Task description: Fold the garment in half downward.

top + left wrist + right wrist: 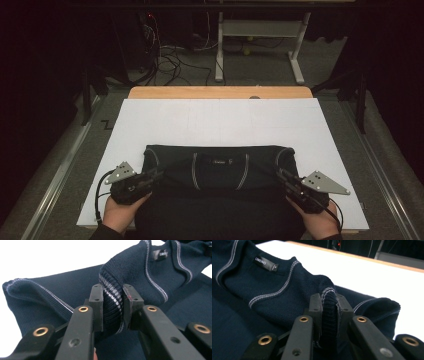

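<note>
**Operator:** Jaws first: my left gripper [112,302] is clenched on a ribbed, striped edge of the dark blue sweater [220,172], with a fold of knit bunched between the pads. My right gripper [329,307] is clamped on a matching ribbed edge, the fabric standing up between its pads.

**Observer:** Where does the sweater lie?

**Operator:** It rests on the white sheet [220,120] that covers the table, toward the near edge and centred between my hands. The left hand [120,212] holds its gripper at the sweater's left side, the right hand [320,222] at its right side.

**Observer:** How far along do you judge the folding?

**Operator:** Partly done, I think. In the high view a band of the sweater lies across the middle, with the collar and its label [265,263] facing up, and more dark fabric reaches toward me at the near edge. Both grips are made. What is left, as I read it, is to carry the two pinched edges over and lay them flat, then let go. Whether further folds are needed I cannot tell.

**Observer:** Anything between the jaws besides knit?

**Operator:** Nothing that I can see.
</note>
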`<state>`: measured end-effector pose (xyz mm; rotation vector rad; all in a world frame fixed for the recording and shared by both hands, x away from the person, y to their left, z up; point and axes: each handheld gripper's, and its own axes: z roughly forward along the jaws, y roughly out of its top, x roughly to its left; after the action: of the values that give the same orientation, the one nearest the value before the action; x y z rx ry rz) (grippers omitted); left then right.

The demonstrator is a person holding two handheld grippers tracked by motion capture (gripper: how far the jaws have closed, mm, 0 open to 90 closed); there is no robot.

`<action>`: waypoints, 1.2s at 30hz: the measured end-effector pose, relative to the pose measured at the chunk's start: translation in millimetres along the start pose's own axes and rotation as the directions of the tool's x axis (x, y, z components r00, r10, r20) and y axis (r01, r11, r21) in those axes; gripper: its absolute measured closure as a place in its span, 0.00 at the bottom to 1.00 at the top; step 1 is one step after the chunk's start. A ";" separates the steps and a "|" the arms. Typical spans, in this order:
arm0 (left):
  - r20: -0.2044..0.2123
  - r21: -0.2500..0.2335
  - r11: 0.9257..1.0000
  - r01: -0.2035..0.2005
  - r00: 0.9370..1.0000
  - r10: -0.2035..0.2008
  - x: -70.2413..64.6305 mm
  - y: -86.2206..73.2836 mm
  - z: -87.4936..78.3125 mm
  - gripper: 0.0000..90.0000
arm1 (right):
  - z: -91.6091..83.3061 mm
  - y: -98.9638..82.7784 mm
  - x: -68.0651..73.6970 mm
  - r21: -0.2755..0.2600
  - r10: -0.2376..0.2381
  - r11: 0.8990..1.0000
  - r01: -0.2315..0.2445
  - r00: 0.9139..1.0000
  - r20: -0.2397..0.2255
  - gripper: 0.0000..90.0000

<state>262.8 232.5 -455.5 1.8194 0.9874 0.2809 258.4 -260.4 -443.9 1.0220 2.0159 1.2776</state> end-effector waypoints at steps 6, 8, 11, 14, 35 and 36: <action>0.024 0.064 0.997 0.040 0.999 -0.041 -9.1 -17.5 -11.7 0.77 | -16.6 -9.2 13.9 0.059 0.001 0.998 0.000 1.000 -0.019 0.88; 0.017 0.095 0.994 0.053 0.998 -0.054 -9.0 -20.5 -11.0 0.77 | -17.2 -13.8 14.9 0.091 0.005 0.996 -0.004 1.000 -0.013 0.88; 0.008 0.145 0.986 0.081 0.997 -0.083 -6.5 -23.9 -5.9 0.77 | -14.7 -18.7 14.7 0.140 0.005 0.990 -0.003 1.000 -0.017 0.87; -0.012 0.196 0.978 0.069 0.998 -0.068 -6.9 -26.2 -0.3 0.76 | -10.6 -20.4 15.2 0.178 -0.005 0.984 0.007 1.000 -0.013 0.87; -0.135 0.078 0.991 0.112 0.986 -0.101 29.9 0.3 -9.2 0.17 | -12.1 -5.3 -15.1 0.109 0.084 0.990 -0.089 0.995 0.056 0.49; -0.139 0.071 0.988 0.134 0.983 -0.124 35.8 3.5 -6.7 0.17 | -8.9 -2.5 -19.9 0.103 0.089 0.990 -0.097 0.993 0.075 0.50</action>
<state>283.5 262.6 -457.8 1.8175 1.2214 0.2905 262.1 -281.9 -441.7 1.2071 2.0223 1.1741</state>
